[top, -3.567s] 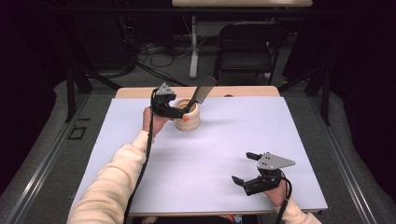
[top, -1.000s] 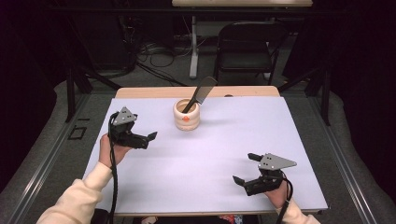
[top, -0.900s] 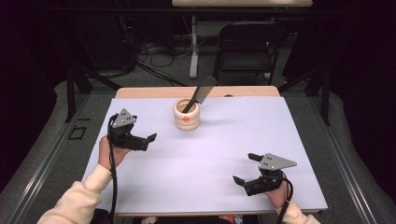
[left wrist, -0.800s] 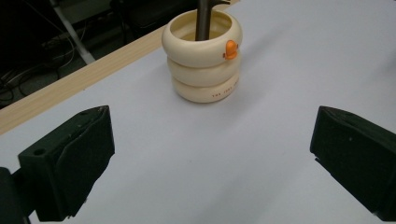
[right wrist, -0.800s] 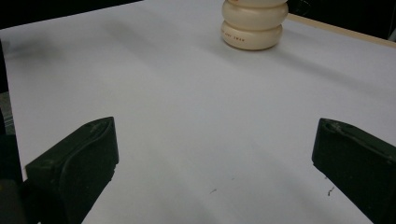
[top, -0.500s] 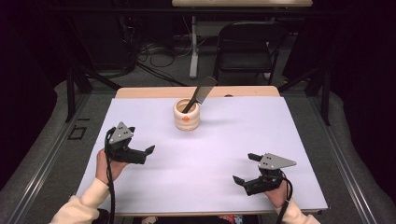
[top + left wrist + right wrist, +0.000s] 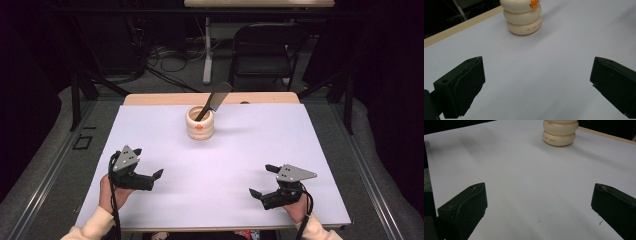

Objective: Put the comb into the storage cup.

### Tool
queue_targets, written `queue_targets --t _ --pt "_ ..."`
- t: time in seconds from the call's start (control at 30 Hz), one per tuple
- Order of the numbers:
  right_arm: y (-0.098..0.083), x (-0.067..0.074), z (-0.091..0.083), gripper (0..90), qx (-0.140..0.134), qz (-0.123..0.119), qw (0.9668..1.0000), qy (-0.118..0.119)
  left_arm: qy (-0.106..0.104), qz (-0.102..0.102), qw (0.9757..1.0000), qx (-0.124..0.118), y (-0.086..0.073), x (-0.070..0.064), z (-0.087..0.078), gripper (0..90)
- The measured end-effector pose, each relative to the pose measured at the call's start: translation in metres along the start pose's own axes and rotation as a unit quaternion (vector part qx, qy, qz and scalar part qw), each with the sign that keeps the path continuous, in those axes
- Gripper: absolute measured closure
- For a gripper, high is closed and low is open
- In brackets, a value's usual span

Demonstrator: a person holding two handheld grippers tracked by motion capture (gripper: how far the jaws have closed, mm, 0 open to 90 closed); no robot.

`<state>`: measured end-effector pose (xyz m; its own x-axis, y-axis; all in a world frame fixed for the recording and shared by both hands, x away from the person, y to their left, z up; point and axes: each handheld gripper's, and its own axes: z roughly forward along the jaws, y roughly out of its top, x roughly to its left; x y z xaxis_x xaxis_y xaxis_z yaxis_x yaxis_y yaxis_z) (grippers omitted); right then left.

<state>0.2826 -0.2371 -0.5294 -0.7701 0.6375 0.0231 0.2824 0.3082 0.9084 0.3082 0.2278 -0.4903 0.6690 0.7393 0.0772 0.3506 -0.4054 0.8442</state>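
1. The cream ribbed holder (image 7: 199, 123) stands upright toward the far middle of the white tabletop (image 7: 310, 150), with a dark flat tool (image 7: 214, 101) leaning out of it, blade end up and tilted to the right

2. The left claw (image 7: 148, 176) hovers near the front left of the tabletop, its jaws spread wide with nothing between them; in the left gripper view the holder (image 7: 524, 16) sits well ahead, apart from both jaws

3. The right claw (image 7: 263, 181) rests low at the front right, likewise spread and empty; the right gripper view has the holder (image 7: 560, 132) far off across bare tabletop

4. Judged from this, the tool already sits in the holder and neither claw is working on it, so the placing step looks done and both claws sit at rest, well away

5. If more is to follow, the next move would call for a long forward reach to the holder, coming in above its rim so as not to tip it, and closing on the tool's shaft rather than the blade
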Motion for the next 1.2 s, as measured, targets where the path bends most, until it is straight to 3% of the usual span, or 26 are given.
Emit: queue_targets --t 0.73,1.2 --pt "0.0 0.0 0.0 0.0 0.001 0.002 1.0 0.001 0.004 -0.039 0.9991 0.014 -0.045 -0.01 -0.017 0.0" --pt "-0.001 0.0 0.0 0.0 0.001 0.005 1.0 0.002 0.001 -0.037 0.999 0.026 -0.062 -0.014 -0.017 0.0"
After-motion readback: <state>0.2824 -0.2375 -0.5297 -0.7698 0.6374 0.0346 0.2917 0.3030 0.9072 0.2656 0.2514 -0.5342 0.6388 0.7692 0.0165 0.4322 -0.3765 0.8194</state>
